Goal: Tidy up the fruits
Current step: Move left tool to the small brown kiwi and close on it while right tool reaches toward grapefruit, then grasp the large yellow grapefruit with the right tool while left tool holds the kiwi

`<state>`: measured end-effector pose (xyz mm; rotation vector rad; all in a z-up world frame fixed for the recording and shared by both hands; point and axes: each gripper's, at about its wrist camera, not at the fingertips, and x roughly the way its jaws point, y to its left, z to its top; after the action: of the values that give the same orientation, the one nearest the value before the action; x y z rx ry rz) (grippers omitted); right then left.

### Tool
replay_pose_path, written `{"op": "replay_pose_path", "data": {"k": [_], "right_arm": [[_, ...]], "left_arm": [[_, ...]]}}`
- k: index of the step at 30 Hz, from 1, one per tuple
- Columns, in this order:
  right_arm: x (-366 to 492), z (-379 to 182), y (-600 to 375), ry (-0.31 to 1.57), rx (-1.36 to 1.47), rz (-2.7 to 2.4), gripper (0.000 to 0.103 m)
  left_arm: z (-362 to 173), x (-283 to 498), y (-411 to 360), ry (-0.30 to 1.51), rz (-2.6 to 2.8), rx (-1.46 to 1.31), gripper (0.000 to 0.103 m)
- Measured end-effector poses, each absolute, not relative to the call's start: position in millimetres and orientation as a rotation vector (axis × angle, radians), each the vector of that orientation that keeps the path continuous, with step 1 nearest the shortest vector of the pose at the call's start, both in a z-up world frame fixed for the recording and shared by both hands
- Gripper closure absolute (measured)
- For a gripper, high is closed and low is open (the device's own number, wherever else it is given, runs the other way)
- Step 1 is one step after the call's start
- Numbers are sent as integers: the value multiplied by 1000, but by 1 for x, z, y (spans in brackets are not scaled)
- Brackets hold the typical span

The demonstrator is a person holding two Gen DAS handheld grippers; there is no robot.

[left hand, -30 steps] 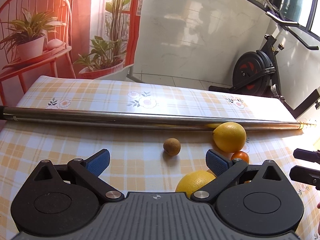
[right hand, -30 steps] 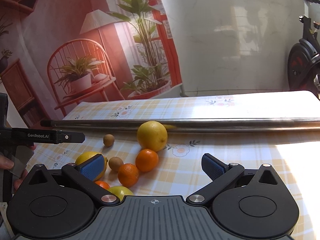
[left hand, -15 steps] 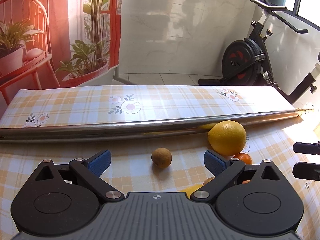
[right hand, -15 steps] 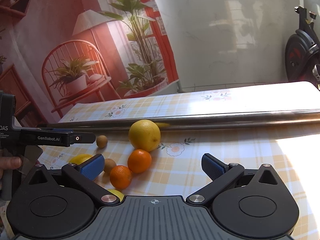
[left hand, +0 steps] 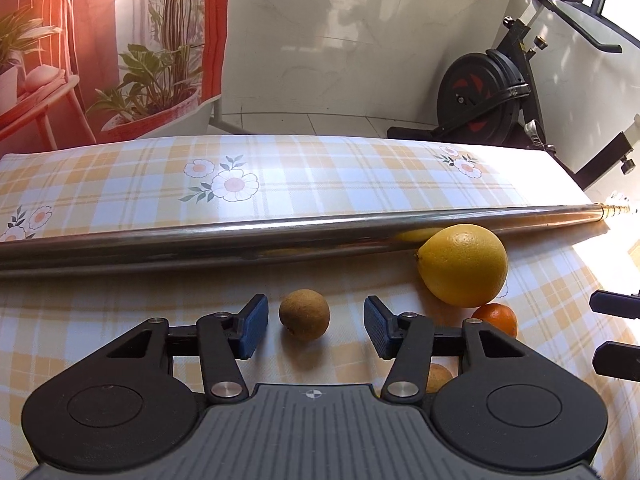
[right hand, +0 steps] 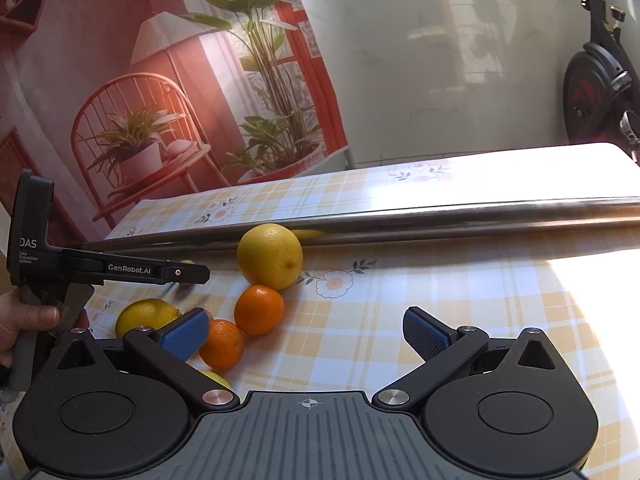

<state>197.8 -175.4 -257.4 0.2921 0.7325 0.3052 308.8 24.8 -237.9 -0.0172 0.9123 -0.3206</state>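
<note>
A small brown round fruit [left hand: 305, 314] lies on the plaid tablecloth between the blue pads of my left gripper [left hand: 316, 332]. The jaws are open, with a gap on each side of the fruit. Right of it sit a large yellow citrus [left hand: 462, 266] and a tangerine [left hand: 495, 318]. In the right wrist view, the large yellow citrus [right hand: 270, 256], two tangerines [right hand: 259, 310] [right hand: 222, 344] and a lemon [right hand: 146, 314] cluster at the left. My right gripper [right hand: 308, 334] is open and holds nothing. Its left pad [right hand: 186, 338] is beside the nearer tangerine. The left gripper [right hand: 200, 274] shows side-on.
A long steel tube [left hand: 280, 236] lies across the table behind the fruit. Another brown fruit [left hand: 438, 376] peeks out beneath my left gripper's right finger. The right gripper's tips [left hand: 616, 332] enter at the right edge. An exercise bike [left hand: 492, 92] stands beyond the table.
My left gripper has moved forward over the table so the brown fruit now lies between its pads, and its jaws have narrowed. The right gripper has shifted slightly nearer the fruit cluster.
</note>
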Motion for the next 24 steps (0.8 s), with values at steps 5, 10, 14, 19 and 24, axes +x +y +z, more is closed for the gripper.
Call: {"op": "replay_pose_path", "data": {"k": [5,10,14,19,24], "right_arm": [[200,-260,-174,738,286,303,0],[203,-259,-171,734,268,316,0],[206,-253,-167,719,239,342,1],[214,-244,-155,662,174,400,6],[239,-245,-139,643,117,434,21]], "left_arm": [[-238,311,26,910,-308,-11,76],[-234,301,30,890,-309,-3,75],[-224,286,33,853,-312,1,75],[-207,264,37,791,-290,-2,75],[-193,243,37,738,-243,-6,75]]}}
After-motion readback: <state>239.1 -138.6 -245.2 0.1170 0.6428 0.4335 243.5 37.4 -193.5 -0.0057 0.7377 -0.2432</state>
